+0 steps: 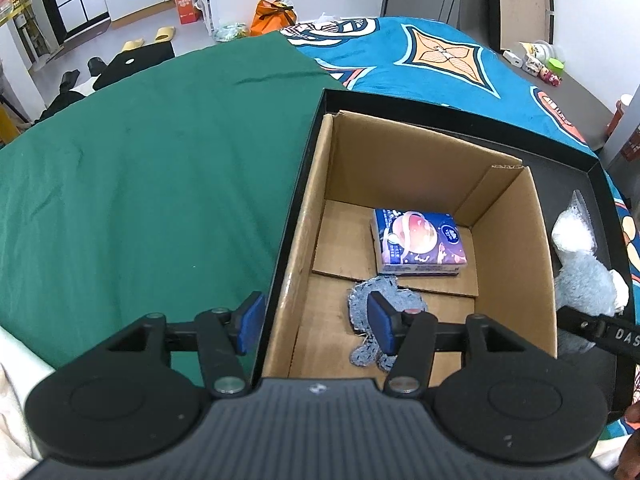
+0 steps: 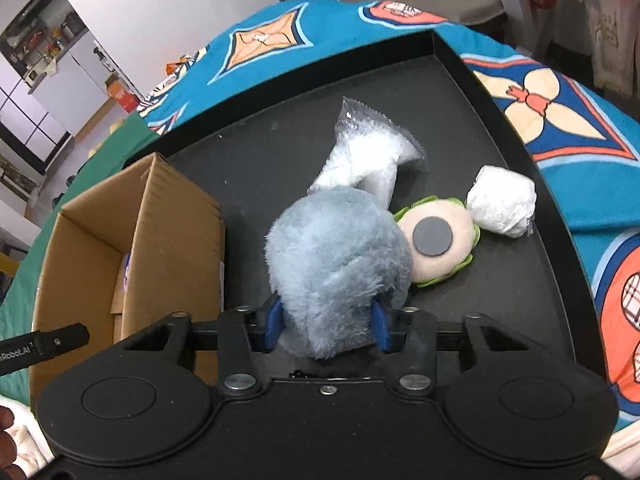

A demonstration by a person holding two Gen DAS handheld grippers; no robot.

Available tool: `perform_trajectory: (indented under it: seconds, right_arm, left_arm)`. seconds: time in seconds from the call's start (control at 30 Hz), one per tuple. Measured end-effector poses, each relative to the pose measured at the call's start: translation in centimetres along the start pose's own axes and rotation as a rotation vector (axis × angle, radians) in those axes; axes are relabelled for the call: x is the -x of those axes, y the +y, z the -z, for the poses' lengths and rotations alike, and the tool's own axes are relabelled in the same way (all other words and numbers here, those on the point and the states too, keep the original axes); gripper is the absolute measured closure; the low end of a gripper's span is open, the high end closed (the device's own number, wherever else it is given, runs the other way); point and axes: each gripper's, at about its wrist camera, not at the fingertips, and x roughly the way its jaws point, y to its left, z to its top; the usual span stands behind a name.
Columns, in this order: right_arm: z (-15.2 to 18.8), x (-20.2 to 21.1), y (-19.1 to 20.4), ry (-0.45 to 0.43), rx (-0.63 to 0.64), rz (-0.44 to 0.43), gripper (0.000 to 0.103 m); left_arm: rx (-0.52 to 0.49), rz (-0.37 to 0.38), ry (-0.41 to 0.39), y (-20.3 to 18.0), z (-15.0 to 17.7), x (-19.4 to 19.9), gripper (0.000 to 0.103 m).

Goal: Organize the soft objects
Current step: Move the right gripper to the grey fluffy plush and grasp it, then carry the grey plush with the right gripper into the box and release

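Observation:
My right gripper (image 2: 326, 326) is shut on a fluffy grey-blue plush (image 2: 336, 256) and holds it over the black tray (image 2: 520, 280), right of the cardboard box (image 2: 176, 248). The plush also shows in the left wrist view (image 1: 580, 284). On the tray lie a clear bag of white fluff (image 2: 368, 152), a round beige pad with a grey disc and green rim (image 2: 440, 240), and a white wrapped bundle (image 2: 502, 200). My left gripper (image 1: 316, 324) is open and empty over the box's (image 1: 512, 216) near left wall. Inside the box lie a tissue pack (image 1: 420, 242) and a blue knitted cloth (image 1: 364, 300).
The black tray (image 1: 360, 98) holding the box rests on a bed with a green sheet (image 1: 140, 160) and a teal patterned blanket (image 1: 440, 52). A side table with small items (image 1: 540, 60) stands beyond the bed. Slippers and boxes lie on the floor at far left.

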Motion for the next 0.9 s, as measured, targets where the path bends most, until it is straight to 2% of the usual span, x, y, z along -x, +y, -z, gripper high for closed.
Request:
perform_trajectory:
  seconds: [0.43,0.9]
  right_arm:
    - [-0.6,3.4,1.2,-0.059,0.032,-0.012,0.067]
    - [-2.3,7.1,5.4,-0.150,0.107,-0.045,0.067]
  left_arm:
    - [0.021,0.011,-0.011,0.9,-0.1,0.5,0.048]
    - [0.041,0.072,-0.032,1.9,0.2,1.1,0.048]
